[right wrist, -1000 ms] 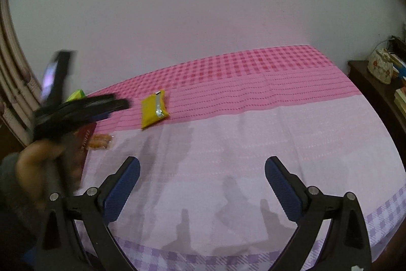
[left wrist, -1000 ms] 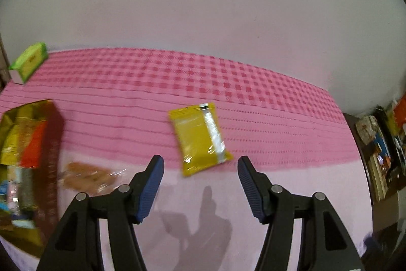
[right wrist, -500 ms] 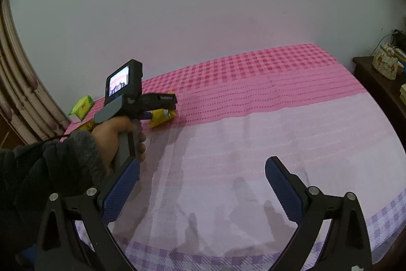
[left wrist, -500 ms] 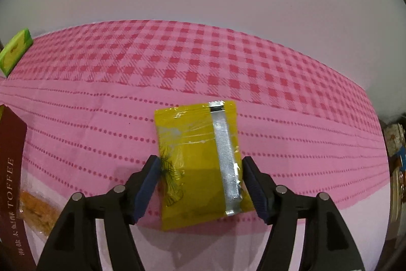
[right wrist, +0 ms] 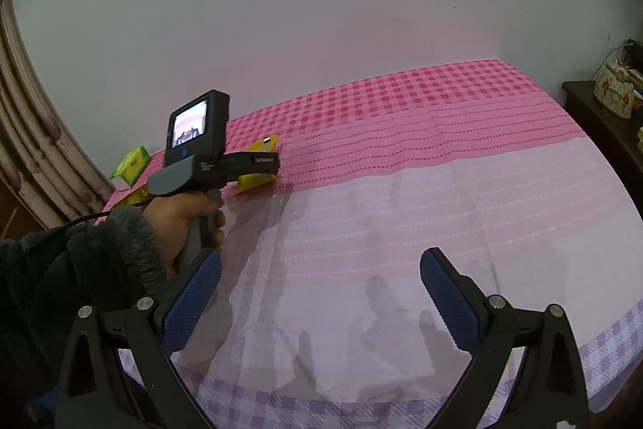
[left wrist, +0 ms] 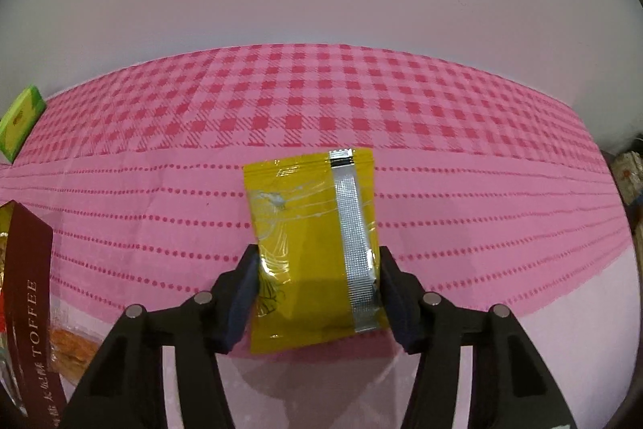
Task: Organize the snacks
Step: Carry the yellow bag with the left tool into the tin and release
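While its jaws have just been closing, the left gripper (left wrist: 317, 292) clamps a yellow snack packet (left wrist: 313, 248) lying on the pink bedspread (left wrist: 482, 196).
The right gripper (right wrist: 321, 292) hovers nearer, jaws apart and empty.

A bed (right wrist: 422, 220) in a pink sheet carries a yellow packet (left wrist: 313, 252) mid-bed, a green packet (left wrist: 20, 115) far left, a toffee box (left wrist: 30, 308) near left.
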{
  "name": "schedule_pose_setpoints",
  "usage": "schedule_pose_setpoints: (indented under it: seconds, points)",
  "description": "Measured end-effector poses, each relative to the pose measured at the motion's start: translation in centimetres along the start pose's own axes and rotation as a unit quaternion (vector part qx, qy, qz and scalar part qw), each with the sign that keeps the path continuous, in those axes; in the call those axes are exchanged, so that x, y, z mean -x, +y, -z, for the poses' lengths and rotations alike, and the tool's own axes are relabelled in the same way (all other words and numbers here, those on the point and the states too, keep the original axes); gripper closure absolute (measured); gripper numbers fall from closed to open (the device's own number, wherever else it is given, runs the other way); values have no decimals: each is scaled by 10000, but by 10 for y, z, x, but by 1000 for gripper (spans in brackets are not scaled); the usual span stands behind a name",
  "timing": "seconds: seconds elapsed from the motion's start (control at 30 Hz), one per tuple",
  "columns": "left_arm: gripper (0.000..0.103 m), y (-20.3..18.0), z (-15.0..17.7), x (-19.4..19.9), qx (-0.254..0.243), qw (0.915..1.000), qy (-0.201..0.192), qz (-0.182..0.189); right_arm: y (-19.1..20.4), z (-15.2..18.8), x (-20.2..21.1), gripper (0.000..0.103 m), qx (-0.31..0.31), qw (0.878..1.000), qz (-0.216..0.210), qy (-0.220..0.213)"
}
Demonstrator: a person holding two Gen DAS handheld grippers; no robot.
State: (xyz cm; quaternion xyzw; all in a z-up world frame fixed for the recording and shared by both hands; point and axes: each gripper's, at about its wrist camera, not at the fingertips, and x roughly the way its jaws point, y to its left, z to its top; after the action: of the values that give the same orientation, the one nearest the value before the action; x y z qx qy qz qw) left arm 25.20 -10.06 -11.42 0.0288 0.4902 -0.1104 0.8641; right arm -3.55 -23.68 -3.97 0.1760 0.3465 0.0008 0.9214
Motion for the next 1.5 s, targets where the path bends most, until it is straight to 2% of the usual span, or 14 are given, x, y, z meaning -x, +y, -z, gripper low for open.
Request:
schedule_pose_setpoints:
  seconds: [0.2,0.4,0.57,0.8,0.97,1.17,1.5]
  points:
    - [46,7,2,43,-215,9992,-318,109,7,-1,6,4,72,9999,-65,-98]
    - [46,14,2,90,-286,9976,-623,-17,22,0,13,4,299,9993,-119,-204]
    - [46,26,1,122,-358,9940,-963,-364,29,3,10,4,392,9991,-129,-127]
    - [46,48,5,174,-320,9866,-1430,-713,35,1,18,4,508,9983,-162,-236]
    - [46,75,10,199,-173,9835,-1554,-912,37,1,23,4,496,9982,-217,-264]
    - [46,120,22,220,-24,9774,-1635,-1341,41,1,28,4,545,9976,-272,-317]
    - [46,183,48,233,193,9719,-1527,-1780,47,3,31,3,616,9971,-325,-308]
